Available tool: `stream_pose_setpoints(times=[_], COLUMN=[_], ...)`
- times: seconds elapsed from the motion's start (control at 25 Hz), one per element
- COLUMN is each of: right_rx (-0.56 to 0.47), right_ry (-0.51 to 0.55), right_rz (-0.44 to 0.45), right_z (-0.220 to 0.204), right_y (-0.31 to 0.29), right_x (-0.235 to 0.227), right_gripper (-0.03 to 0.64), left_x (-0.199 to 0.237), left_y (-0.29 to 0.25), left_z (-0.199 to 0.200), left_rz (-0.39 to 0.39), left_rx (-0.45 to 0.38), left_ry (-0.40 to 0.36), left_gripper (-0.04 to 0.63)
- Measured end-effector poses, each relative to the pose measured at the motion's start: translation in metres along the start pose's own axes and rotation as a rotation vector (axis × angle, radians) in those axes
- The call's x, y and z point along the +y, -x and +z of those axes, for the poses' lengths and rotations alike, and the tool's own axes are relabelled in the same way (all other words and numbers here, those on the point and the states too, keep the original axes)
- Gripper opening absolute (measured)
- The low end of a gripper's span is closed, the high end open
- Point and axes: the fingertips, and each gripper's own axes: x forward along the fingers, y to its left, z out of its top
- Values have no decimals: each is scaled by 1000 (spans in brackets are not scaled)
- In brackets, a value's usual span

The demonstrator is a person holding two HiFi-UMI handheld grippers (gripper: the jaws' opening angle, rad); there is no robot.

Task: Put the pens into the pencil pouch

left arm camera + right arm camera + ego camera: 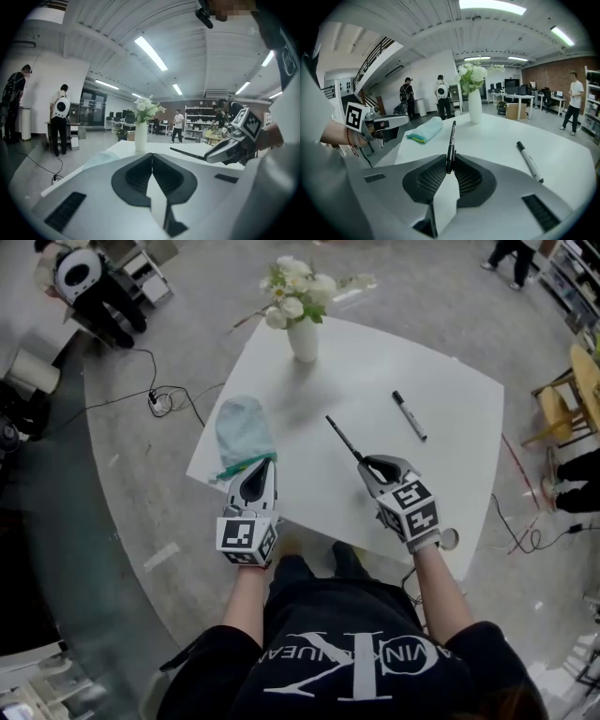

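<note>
black shirt fills the bottom of the head view, and from it two forearms reach out, each carrying one gripper (two in all). the left gripper has its jaws pressed together with nothing between them; its own view shows the dark pads meeting in one thin line. the right gripper pinches the tail end of one black pen, which sticks out ahead of its tips over the white table. pens number two: the second pen, pale-barrelled with dark ends, lies flat on the table ahead of the right gripper and off to its right, well apart from it. one pencil pouch, pale blue with a green and yellow edge, lies just ahead of the left gripper's tips by the table's left border; whether they touch cannot be told. one white vase of pale flowers stands far ahead of both grippers, roughly between their lines. the grippers hang side by side over the table's near edge.
</note>
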Motion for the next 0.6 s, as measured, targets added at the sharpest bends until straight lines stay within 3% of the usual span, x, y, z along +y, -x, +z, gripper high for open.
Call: stream_pose_setpoints(times=[0.36,0.6], right_rx=[51,76], right_ry=[-22,-42], right_rz=[63,66], right_z=[1,-1], right_y=[-52,-72], right_x=[62,84], right_gripper=[63,64], left_x=[74,98], left_y=[28,29], left_z=[-37,-57], left_rz=[32,1], left_rx=[127,199], left_ry=[-31,-128], left_gripper=[5,29])
